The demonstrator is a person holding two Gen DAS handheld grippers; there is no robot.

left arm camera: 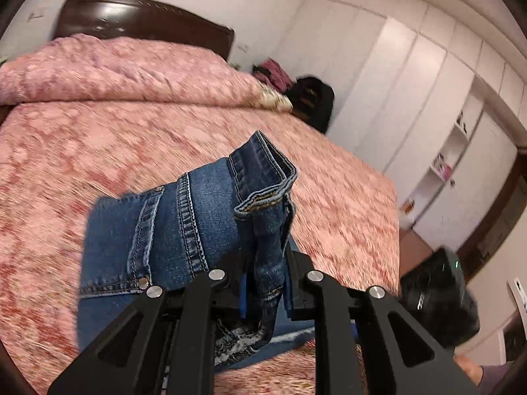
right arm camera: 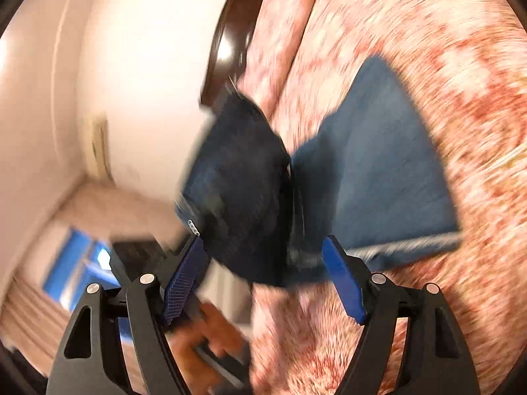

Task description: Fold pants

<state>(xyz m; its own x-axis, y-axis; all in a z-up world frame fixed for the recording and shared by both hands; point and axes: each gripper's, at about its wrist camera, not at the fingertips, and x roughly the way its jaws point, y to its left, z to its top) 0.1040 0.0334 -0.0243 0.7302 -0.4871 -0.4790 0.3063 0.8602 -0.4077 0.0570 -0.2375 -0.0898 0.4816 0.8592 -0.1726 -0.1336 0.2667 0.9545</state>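
Blue denim pants (left arm camera: 184, 230) lie partly on the pink bedspread (left arm camera: 98, 151). My left gripper (left arm camera: 265, 263) is shut on a bunched fold of the waistband and lifts it off the bed. In the blurred right wrist view the pants (right arm camera: 378, 177) spread over the bed, with a lifted dark part (right arm camera: 243, 191) ahead. My right gripper (right arm camera: 263, 260) is open, its blue pads (right arm camera: 342, 279) wide apart, the raised denim just in front of them. A hand (right arm camera: 204, 339) shows below, holding the other gripper.
A dark wooden headboard (left arm camera: 141, 19) stands at the bed's far end. A black bag (left arm camera: 313, 102) sits beside the bed. White wardrobes (left arm camera: 411, 92) line the right wall. The bed edge (left arm camera: 395, 204) drops off at the right.
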